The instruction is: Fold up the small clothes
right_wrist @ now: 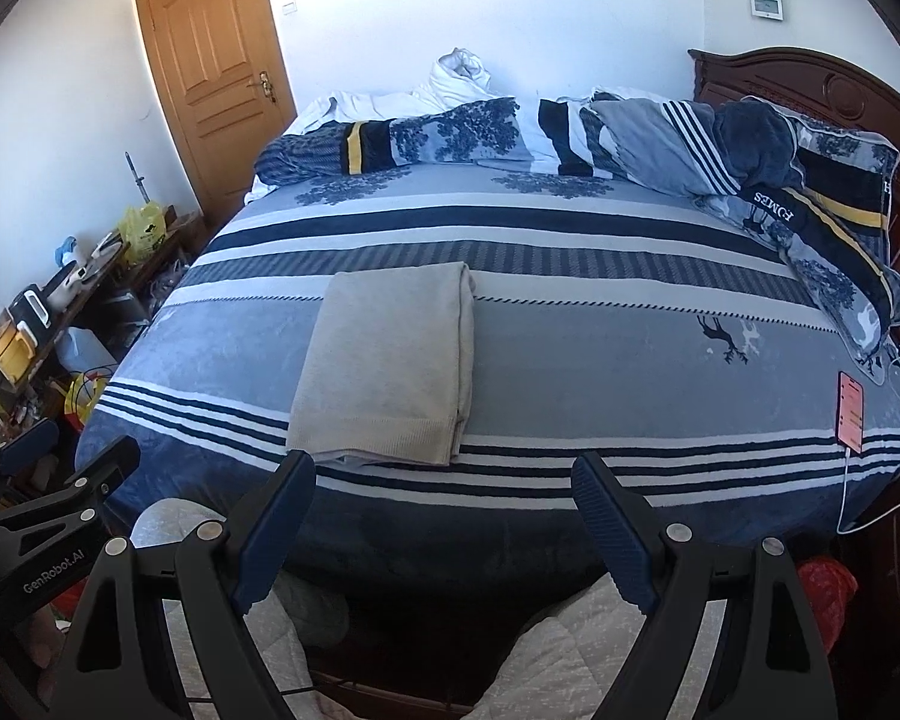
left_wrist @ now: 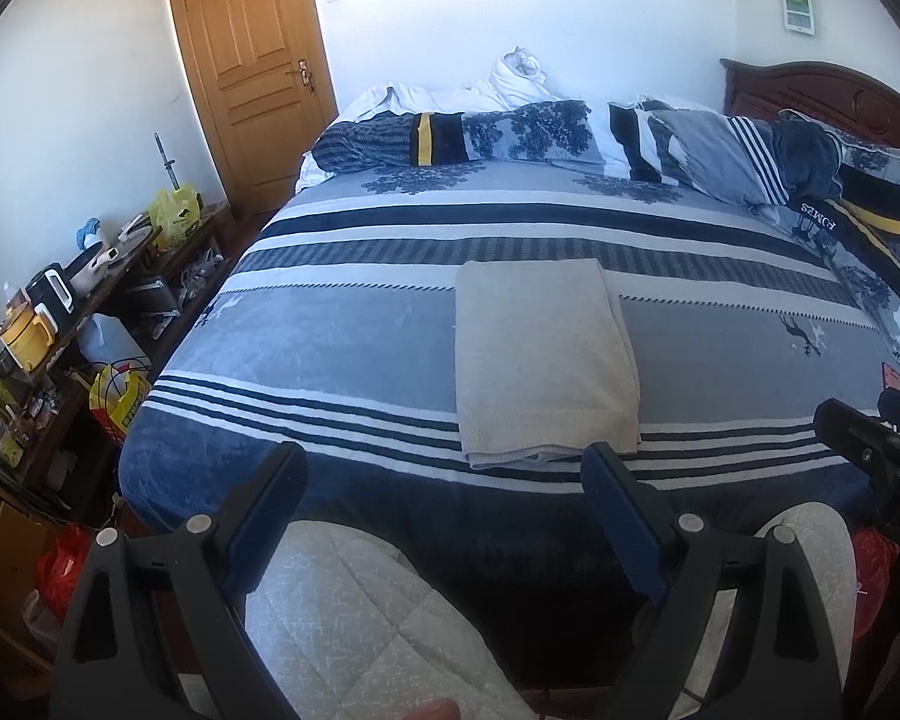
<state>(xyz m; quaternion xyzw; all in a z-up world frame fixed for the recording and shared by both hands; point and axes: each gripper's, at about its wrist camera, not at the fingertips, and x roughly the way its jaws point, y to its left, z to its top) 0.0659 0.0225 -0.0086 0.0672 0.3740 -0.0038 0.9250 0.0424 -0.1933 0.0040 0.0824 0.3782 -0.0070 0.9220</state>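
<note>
1. Nearest the lens in the left wrist view, the left gripper fills the bottom of the frame with its jaws spread wide and nothing between them; the person's quilted trousers show in the gap below.
2. The right gripper sits the same way at the bottom of its own view, jaws apart and empty. Each tool also appears at the edge of the other's view, so the two are held side by side.
3. The beige garment lies flat on the striped bed cover, in the centre of the left view and left of centre in the right view, already a neat rectangle with layered edges showing at its near end.
4. Its near hem lies just beyond both sets of fingertips, apart from them. Both tools seem held clear so the fold keeps its shape; whether another fold is intended I cannot tell.
5. A pink phone lies at the right edge of the bed, well apart from the garment.
6. A rolled duvet lies along the far side, leaving the middle free for folding.
</note>
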